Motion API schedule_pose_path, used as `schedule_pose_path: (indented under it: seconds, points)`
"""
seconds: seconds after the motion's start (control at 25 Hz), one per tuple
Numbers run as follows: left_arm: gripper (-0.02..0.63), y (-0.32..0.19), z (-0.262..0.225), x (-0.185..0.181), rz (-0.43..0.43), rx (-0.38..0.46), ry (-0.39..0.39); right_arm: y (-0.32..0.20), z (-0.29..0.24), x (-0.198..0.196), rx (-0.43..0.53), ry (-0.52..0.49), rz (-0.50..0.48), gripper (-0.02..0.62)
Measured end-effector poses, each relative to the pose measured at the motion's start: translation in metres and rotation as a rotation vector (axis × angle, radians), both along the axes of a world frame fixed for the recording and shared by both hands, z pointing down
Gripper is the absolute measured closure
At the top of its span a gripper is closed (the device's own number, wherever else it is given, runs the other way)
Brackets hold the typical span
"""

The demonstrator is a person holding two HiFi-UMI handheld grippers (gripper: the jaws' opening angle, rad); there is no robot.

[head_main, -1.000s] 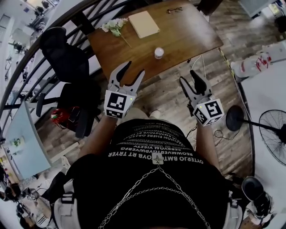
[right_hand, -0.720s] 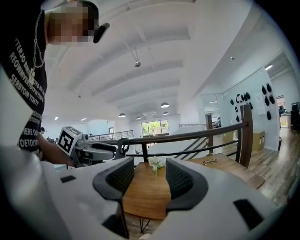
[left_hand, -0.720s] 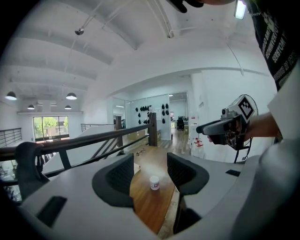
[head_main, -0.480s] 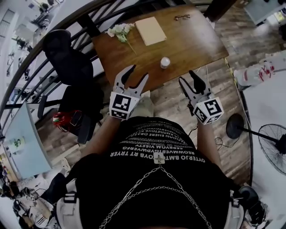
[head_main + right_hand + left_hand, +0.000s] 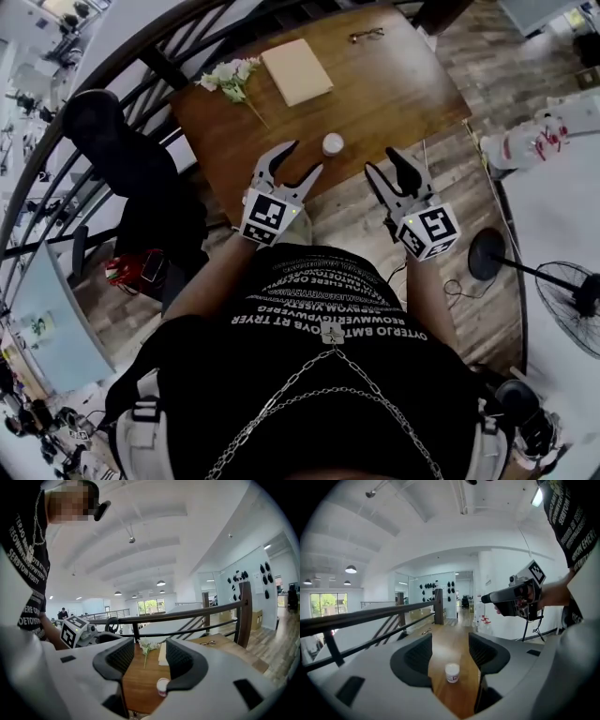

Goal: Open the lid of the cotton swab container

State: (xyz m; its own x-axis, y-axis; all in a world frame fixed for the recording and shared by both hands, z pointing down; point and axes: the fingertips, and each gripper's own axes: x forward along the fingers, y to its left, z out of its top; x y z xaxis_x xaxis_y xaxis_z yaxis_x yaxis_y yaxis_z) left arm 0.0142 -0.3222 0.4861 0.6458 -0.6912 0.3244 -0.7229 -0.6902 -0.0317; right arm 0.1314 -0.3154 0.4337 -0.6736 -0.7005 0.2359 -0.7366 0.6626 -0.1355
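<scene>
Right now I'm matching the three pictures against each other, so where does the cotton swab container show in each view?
Head view: the cotton swab container is at upper centre, near the table's front edge.
Left gripper view: low centre, standing on the wood.
Right gripper view: bottom centre, close to the table's near edge.
Shared landmark: the wooden table under it in all three views.

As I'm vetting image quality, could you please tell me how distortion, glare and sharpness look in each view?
Head view: fisheye bows the table edges, yet the cotton swab container is sharp and evenly lit. Left gripper view: dark round vignette; the container is crisp. Right gripper view: the railing curves, and the far window glows bright.
</scene>
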Motion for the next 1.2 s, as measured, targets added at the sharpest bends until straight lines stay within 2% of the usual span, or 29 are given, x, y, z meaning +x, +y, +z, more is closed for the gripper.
schedule_pose_path:
  seconds: [0.16,0.28,0.48,0.76,1.2]
  points:
    - [0.353,-0.008,0.046,0.009,0.017,-0.042,-0.033,-0.004,0.022,0.012,-0.048,0.009,0.026,0.394]
    - [0.344,-0.008,0.081,0.011,0.013,-0.085,-0.046,-0.001,0.033,0.014,-0.088,-0.027,0.039,0.394]
    - [0.331,-0.028,0.122,0.022,0.026,-0.094,-0.065,-0.016,0.037,0.018,-0.079,-0.037,0.064,0.394]
    - [0.314,-0.046,0.198,0.039,0.046,-0.176,-0.129,-0.019,0.065,0.011,-0.139,-0.078,0.085,0.394]
    - [0.307,-0.064,0.251,0.073,0.117,-0.174,-0.178,-0.015,0.097,0.032,-0.223,-0.118,0.143,0.394]
